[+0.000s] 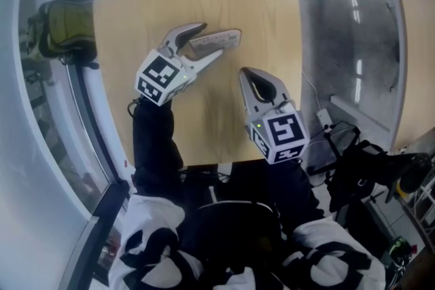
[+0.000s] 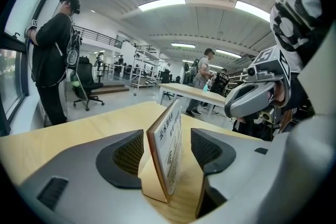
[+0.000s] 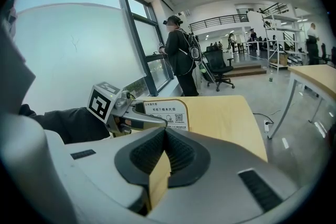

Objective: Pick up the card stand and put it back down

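Item under inspection: the card stand (image 2: 169, 150), standing on the wooden table (image 1: 262, 7) toward its far side, upright with a slight backward lean. It is a thin flat panel with a wood-coloured edge and one printed side, propped from behind by a small wooden foot (image 2: 148, 182). The left gripper (image 1: 208, 41) is level with it, jaws spread wide. The panel sits edge-on in the gap between the two ribbed pads. Both pads stand clear of its faces, so nothing is gripped. The right gripper (image 1: 249, 73) hovers over the near part of the table, apart from the stand, jaws closed together and empty. Assessment of handling: the stand is judged light and stiff, unlikely to flex or crush under a moderate squeeze. The printed side looks smooth and may slip against the pads. With a narrow footing and a tall panel, it is judged easy to tip if one pad arrives before the other. Recommended hold: across the two flat faces, near the middle of the panel's width and above the foot, so the rear pad meets the board, not the prop. Closing should be even on both sides, and the set-down level so the foot seats flat.
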`<state>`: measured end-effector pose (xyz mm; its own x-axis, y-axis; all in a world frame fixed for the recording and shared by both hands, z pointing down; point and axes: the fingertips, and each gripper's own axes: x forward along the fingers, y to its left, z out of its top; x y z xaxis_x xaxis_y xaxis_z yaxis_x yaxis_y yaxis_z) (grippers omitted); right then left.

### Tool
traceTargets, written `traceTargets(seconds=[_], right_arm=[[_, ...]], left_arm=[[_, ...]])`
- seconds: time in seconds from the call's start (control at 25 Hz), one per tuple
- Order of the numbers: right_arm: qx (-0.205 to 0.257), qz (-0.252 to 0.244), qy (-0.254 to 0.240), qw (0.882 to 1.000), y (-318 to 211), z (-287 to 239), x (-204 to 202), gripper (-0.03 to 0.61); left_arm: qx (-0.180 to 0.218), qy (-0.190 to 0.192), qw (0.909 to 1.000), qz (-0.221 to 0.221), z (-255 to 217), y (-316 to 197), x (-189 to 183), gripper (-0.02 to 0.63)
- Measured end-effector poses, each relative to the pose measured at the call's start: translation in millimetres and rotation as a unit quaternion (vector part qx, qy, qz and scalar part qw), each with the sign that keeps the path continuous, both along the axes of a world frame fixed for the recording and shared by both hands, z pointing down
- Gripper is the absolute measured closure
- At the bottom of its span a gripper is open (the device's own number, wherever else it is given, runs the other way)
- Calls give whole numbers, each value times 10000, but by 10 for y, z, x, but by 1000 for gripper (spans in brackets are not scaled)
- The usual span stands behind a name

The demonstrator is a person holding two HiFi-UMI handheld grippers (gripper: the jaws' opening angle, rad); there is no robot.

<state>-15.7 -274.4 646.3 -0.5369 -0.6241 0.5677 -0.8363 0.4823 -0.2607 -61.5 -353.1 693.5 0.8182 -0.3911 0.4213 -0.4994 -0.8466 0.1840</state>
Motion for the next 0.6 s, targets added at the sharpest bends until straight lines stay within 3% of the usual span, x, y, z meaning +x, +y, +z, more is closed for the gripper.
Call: traceTargets(seconds=[0.6], right_arm=[[-73, -71, 17, 9999, -77, 19, -61, 560]], left_arm=[[-61, 136, 9985, 523, 60, 9, 194, 356]])
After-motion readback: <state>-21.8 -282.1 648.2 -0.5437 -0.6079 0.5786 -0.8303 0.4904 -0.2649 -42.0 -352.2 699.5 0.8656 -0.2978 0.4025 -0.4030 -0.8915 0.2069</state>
